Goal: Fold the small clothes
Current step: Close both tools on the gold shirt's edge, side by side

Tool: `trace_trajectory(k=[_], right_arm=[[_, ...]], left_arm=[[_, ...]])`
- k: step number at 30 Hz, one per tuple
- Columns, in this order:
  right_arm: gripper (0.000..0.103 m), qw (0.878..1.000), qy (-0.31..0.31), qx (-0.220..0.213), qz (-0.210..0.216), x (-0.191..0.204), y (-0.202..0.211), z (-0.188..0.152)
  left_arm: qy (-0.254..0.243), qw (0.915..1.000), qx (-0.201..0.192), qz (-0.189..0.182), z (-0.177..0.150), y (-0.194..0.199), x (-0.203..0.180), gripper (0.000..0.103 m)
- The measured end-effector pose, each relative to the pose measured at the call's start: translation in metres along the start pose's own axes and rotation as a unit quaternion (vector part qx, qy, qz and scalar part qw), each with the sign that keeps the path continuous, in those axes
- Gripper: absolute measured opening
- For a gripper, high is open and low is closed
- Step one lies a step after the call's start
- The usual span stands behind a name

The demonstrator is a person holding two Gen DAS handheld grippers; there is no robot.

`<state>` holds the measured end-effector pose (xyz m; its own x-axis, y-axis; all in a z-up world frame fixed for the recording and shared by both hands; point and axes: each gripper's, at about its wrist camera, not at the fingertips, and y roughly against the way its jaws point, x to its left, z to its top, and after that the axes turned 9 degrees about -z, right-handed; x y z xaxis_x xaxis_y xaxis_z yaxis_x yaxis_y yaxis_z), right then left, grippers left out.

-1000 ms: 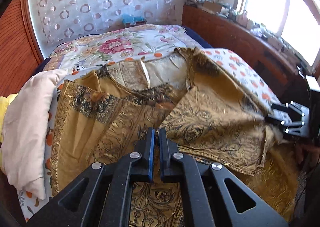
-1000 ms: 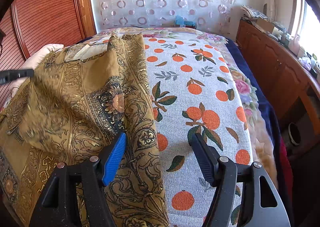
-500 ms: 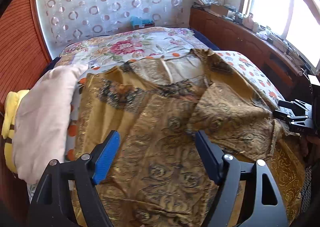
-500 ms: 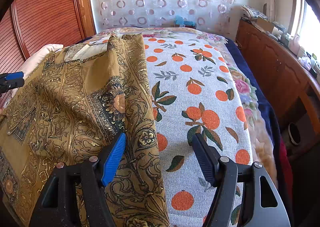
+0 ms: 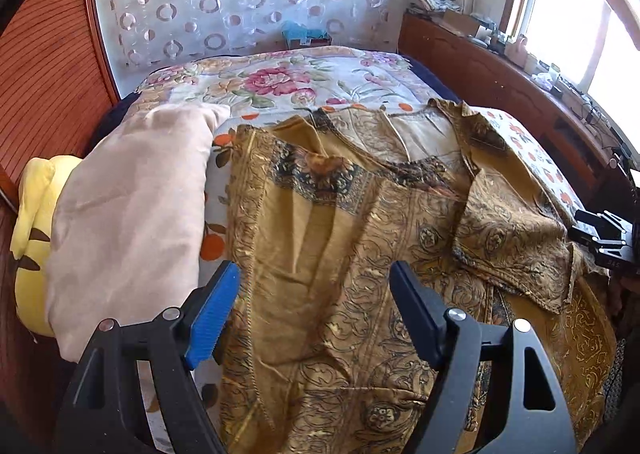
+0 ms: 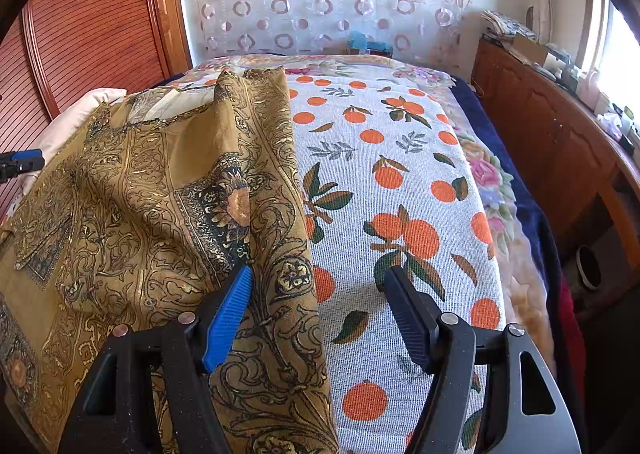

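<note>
Folding garment (image 5: 360, 254), centre frame, on bed (image 6: 400, 174): left hand-held gripper (image 5: 316, 314) and right hand-held gripper (image 6: 320, 310) wide open, empty. Next: regrasp right edge, lower centre.

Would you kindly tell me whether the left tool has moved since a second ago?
Yes. The left tool has opened and swung left: the pink pillow now sits much larger beside it.

No text, label or number can be read anywhere
</note>
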<state>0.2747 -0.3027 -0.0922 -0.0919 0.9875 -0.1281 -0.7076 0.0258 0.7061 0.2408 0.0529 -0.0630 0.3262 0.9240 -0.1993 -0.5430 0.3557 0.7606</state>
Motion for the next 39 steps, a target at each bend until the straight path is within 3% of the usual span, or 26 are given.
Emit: trace_trajectory(k=[16, 23, 28, 34, 39], right_arm=[[0.072, 1.000, -0.002, -0.003, 0.003, 0.000, 0.005, 0.002], [0.072, 0.998, 0.017, -0.042, 0.041, 0.001, 0.018, 0.057], [0.071, 0.997, 0.059, -0.034, 0.034, 0.016, -0.022, 0.103], [0.054, 0.996, 0.067, 0.017, 0.061, 0.029, -0.097, 0.143], [0.046, 0.994, 0.069, 0.027, 0.077, 0.036, -0.129, 0.165]], left_arm=[[-0.009, 0.9996, 0.023, 0.015, 0.038, -0.027, 0.027, 0.078], [-0.001, 0.9998, 0.021, 0.001, 0.049, -0.040, 0.044, 0.078], [-0.005, 0.9997, 0.019, -0.011, 0.057, -0.049, 0.047, 0.078], [-0.014, 0.9995, 0.025, -0.015, 0.063, -0.059, 0.052, 0.078], [-0.028, 0.9991, 0.029, -0.012, 0.063, -0.061, 0.051, 0.078]])
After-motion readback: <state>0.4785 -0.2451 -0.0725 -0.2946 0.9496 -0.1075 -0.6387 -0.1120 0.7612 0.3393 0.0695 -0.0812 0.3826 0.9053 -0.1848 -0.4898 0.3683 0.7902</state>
